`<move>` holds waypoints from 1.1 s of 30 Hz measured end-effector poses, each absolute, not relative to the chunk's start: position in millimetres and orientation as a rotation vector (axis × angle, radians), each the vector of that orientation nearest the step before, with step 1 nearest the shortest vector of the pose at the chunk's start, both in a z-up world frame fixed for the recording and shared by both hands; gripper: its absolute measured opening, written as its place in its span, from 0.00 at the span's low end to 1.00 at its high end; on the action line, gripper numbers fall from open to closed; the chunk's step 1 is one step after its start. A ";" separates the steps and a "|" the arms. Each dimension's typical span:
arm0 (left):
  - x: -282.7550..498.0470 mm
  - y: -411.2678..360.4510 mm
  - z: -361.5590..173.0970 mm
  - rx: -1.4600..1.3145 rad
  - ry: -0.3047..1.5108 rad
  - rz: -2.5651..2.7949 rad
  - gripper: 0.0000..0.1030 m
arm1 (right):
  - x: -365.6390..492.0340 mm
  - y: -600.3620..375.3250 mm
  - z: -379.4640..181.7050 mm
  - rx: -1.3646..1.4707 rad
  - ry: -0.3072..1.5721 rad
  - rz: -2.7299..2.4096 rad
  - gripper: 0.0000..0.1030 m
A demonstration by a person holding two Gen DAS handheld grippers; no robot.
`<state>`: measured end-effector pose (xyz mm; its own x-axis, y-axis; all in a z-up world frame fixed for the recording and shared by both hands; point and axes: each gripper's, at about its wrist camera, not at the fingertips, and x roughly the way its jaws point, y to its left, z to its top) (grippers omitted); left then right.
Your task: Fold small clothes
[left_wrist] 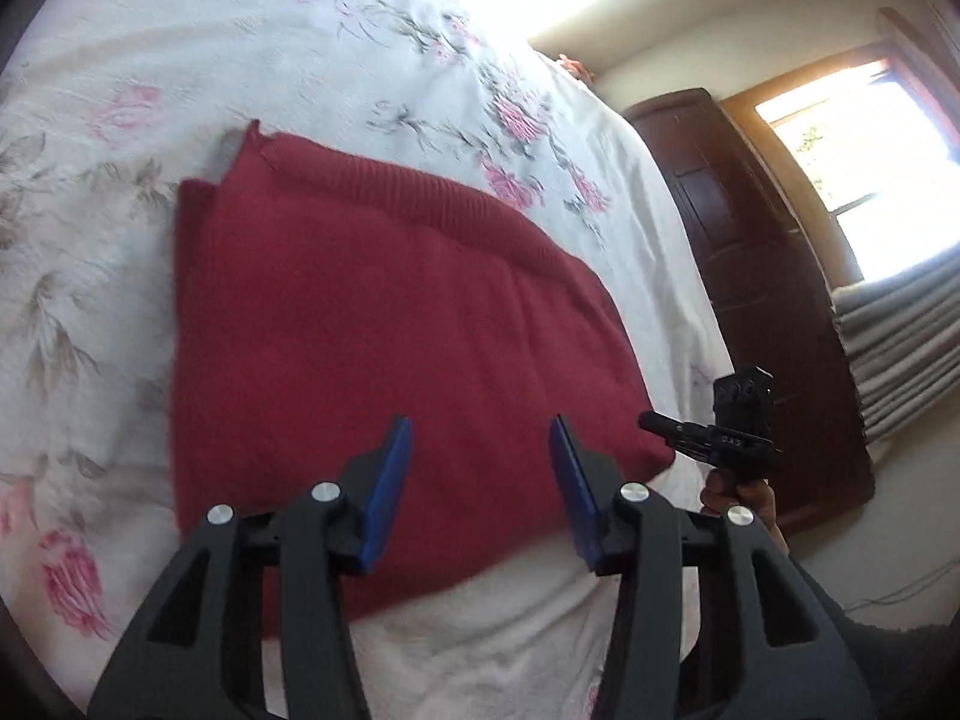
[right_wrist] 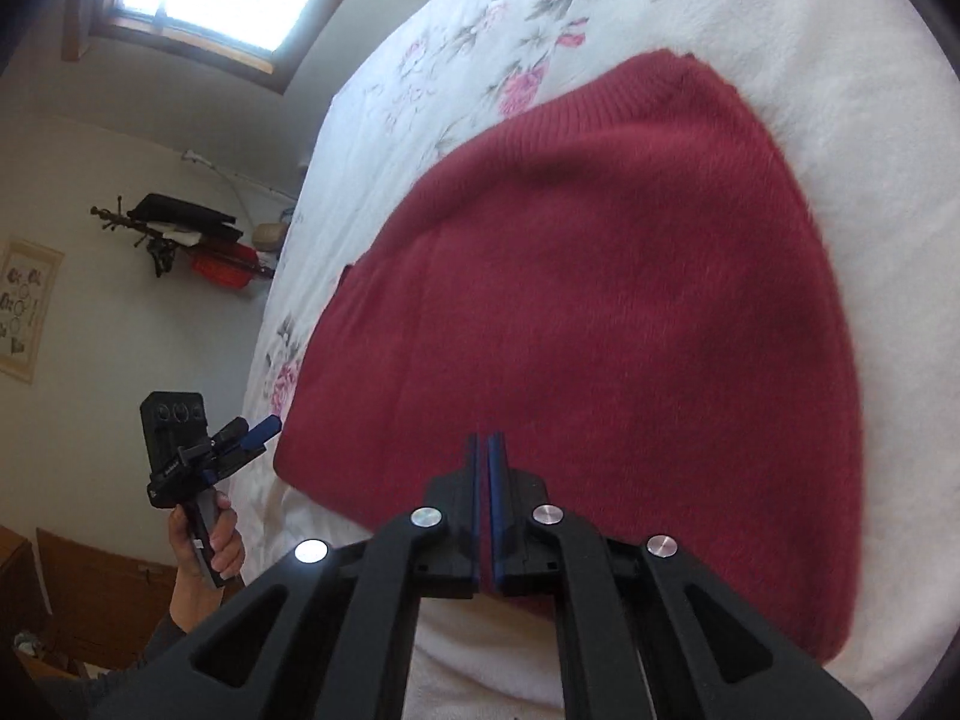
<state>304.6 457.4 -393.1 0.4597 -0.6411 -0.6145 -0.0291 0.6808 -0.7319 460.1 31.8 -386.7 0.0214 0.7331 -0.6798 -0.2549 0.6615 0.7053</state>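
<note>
One red knitted garment (left_wrist: 384,348), folded into a flat block with its ribbed hem along the far edge, lies on a bed covered by a white spread (left_wrist: 180,60) printed with pink flowers. How many layers the fold contains cannot be made out; only an under-layer edge shows at the left side. In the right wrist view the garment's near edge is hidden behind the tool. Two tongs are in view. The left tongs (left_wrist: 480,480) hover above the near edge of the garment, blue pads spread wide, nothing between them. The right tongs (right_wrist: 486,504) sit over the same garment with the blue pads drawn together to a thin slit; no cloth is visibly caught. Each tool also appears small and slightly blurred in the other's view, held off the bed's side by a hand (right_wrist: 210,546). Beyond the bed stand a dark wooden wardrobe (left_wrist: 750,276) and a bright window (left_wrist: 870,150), its panes washed out.
</note>
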 end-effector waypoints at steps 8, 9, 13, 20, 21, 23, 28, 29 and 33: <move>291.6 459.9 -427.4 -0.765 1.123 -0.343 0.27 | 445.1 -1.6 -401.1 0.472 1.351 0.705 0.04; 285.4 458.5 -418.7 -0.751 1.089 -0.355 0.41 | 442.2 -9.3 -394.7 0.487 1.326 0.702 0.05; 278.8 468.3 -443.8 -0.764 1.167 -0.284 0.42 | 441.9 -36.3 -419.1 0.480 1.377 0.596 0.00; 260.2 520.5 -403.6 -0.883 1.179 -0.285 0.89 | 411.3 -28.0 -345.7 0.280 1.216 0.509 0.18; 258.8 529.6 -403.9 -0.899 1.203 -0.261 0.89 | 402.1 -19.6 -337.1 0.213 1.199 0.516 0.26; 258.8 546.9 -406.8 -0.928 1.242 -0.223 0.89 | 379.3 9.4 -323.4 0.043 1.155 0.540 0.44; 258.8 584.9 -415.6 -1.036 1.250 -0.222 0.89 | 312.9 101.1 -319.6 -0.348 1.008 0.598 0.50; 264.1 588.3 -418.6 -1.045 1.251 -0.230 0.89 | 302.2 115.0 -322.8 -0.397 0.989 0.611 0.50; 301.6 591.5 -435.8 -1.071 1.264 -0.249 0.89 | 271.6 181.1 -338.9 -0.596 0.904 0.669 0.50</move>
